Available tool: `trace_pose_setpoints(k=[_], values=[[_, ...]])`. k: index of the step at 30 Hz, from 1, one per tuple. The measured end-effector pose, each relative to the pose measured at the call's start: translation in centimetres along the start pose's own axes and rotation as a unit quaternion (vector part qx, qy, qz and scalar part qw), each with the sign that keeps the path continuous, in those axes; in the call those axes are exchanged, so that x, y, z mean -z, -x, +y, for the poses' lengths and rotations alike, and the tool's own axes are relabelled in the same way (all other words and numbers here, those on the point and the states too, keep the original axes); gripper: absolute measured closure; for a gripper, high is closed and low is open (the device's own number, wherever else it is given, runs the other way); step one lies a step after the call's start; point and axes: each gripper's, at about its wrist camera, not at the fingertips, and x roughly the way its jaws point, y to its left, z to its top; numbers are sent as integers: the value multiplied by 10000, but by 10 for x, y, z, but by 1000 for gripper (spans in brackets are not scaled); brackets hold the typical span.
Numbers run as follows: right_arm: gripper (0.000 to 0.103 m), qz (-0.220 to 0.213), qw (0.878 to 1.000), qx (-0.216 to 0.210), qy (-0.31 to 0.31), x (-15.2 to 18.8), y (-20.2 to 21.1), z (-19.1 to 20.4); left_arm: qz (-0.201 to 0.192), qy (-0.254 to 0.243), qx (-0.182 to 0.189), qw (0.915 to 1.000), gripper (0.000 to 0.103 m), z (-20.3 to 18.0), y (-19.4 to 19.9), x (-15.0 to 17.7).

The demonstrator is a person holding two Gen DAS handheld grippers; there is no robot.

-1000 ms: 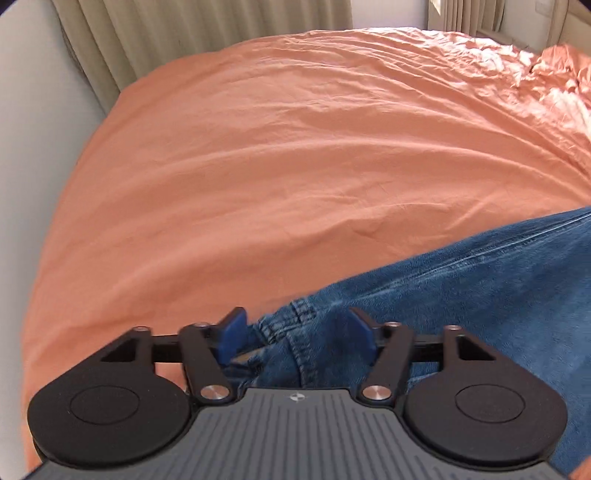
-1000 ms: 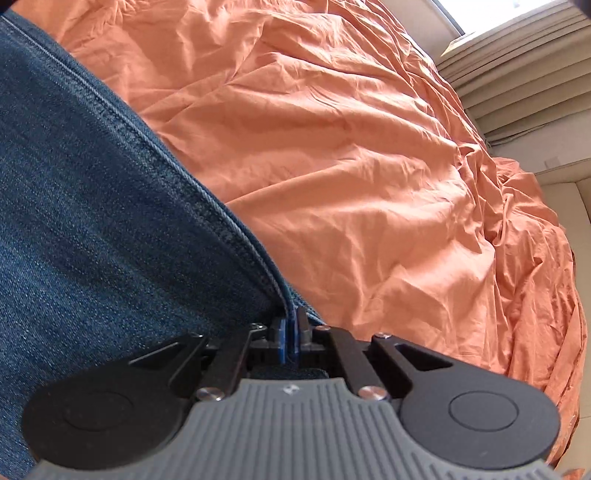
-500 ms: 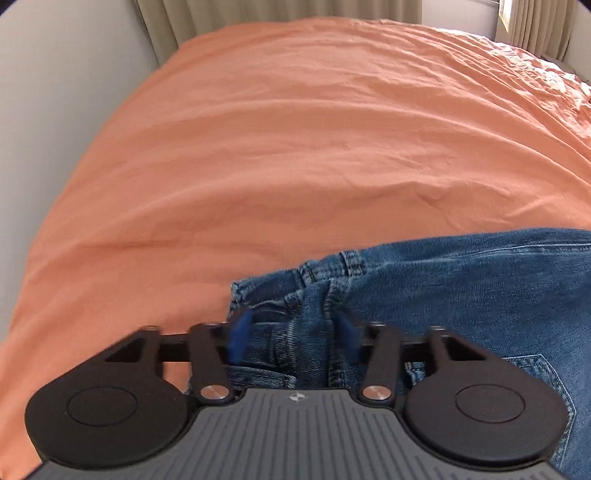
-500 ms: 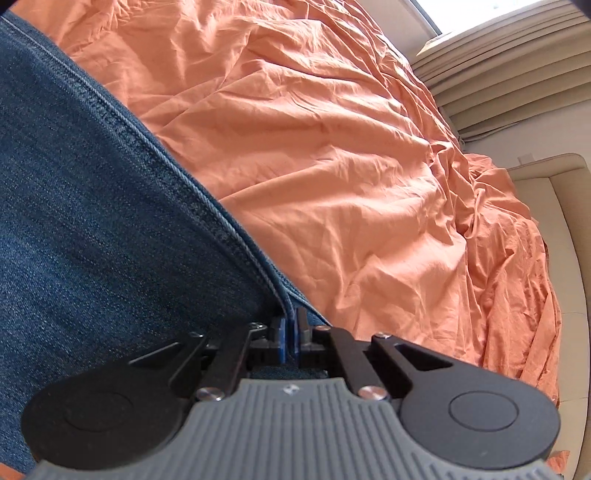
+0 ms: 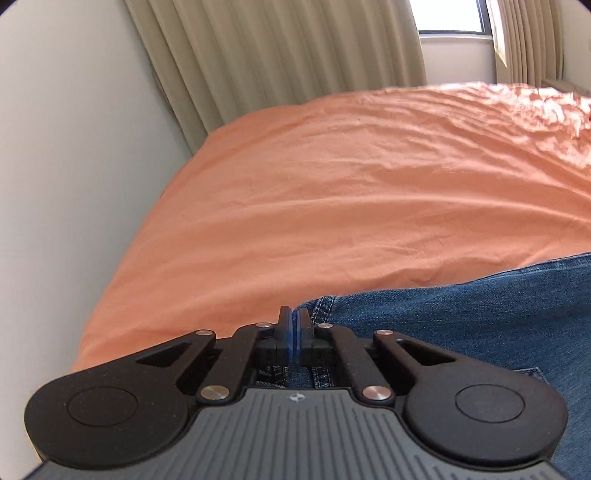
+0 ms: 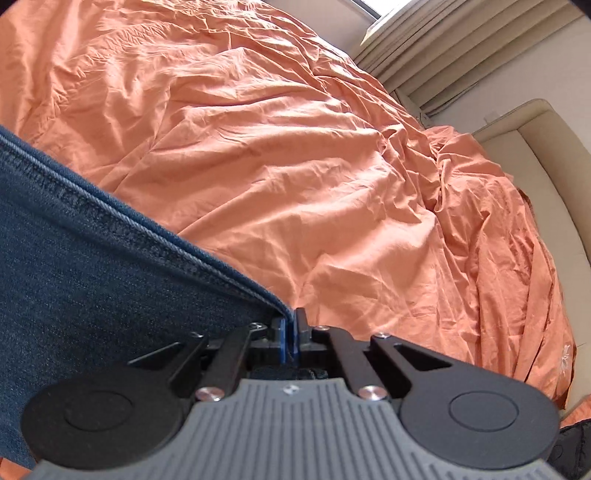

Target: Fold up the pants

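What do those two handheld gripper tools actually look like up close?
Both look alike: the left gripper and right gripper have black linkage arms with silver rivets, two round black discs, a grey ribbed body bearing a small round emblem, and blue-padded fingers. No cables, sleeves or hands show.

Ahead of the left tool, spread wide: an orange bedsheet [image 5: 351, 192], lightly creased, sunlit and more rumpled toward the far right. Off to its left, close by, a plain pale wall [image 5: 62, 177]. Straight beyond the bed's far edge, long beige curtains [image 5: 280, 51] in vertical folds. Up and to the right of those, a bright window [image 5: 450, 16], then a second curtain panel [image 5: 524, 37].

Ahead of the right tool, the same sheet [image 6: 295, 147], heavily wrinkled here and bunched toward the right. Far right, along the sheet's edge, a cream upholstered headboard or sofa [image 6: 546, 155]. Upper right, more curtain folds [image 6: 424, 48] catching daylight.
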Motion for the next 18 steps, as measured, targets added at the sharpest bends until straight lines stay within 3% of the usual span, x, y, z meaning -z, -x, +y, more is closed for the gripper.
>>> trace_pose_setpoints(k=[8, 9, 10, 12, 13, 14, 18], values=[[103, 113, 9999, -3, -64, -6, -32, 15, 163, 113, -137, 9997, 102, -8, -31, 0], [101, 62, 9998, -84, -145, -5, -32, 14, 180, 60, -179, 9997, 91, -9, -31, -1], [78, 23, 9995, -140, -279, -4, -31, 10, 215, -20, -201, 9996, 83, -10, -32, -2], [37, -142, 9971, -297, -688, -3, -22, 0, 205, -113, -450, 9987, 17, -12, -27, -4], [36, -188, 9952, -385, -884, -2, -17, -6, 40, -147, -518, 9985, 13, -12, -22, -4], [38, -191, 9929, -437, -1089, -1, -13, -13, -68, -164, -505, 9986, 18, -12, -15, -4], [44, -273, 9782, -770, -1911, 17, 15, -42, -74, -84, -149, 9998, 20, -14, 11, -8]])
